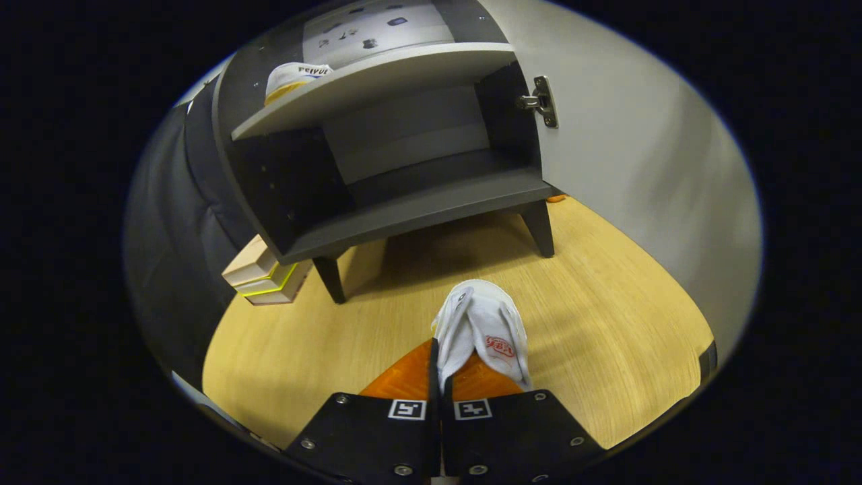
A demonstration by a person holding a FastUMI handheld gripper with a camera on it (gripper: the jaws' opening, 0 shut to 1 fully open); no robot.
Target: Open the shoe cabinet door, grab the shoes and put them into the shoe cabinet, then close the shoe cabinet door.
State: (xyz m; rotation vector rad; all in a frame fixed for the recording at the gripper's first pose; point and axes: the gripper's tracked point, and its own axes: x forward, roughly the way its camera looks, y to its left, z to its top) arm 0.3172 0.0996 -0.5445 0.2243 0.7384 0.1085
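Pinched between the nearly closed claw (441,387) fingers, a white shoe (483,333) hangs above the wooden floor (606,323). Ahead, the shoe cabinet (404,195) stands with its door (640,155) swung open, likely ready to receive it.

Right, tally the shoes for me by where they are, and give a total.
Held in the gripper, jaws closed on it: 1 white shoe
On the upper shelf of the shoe cabinet: 1 white shoe with yellow sole
On the lower shelf: 0
Total: 2 shoes
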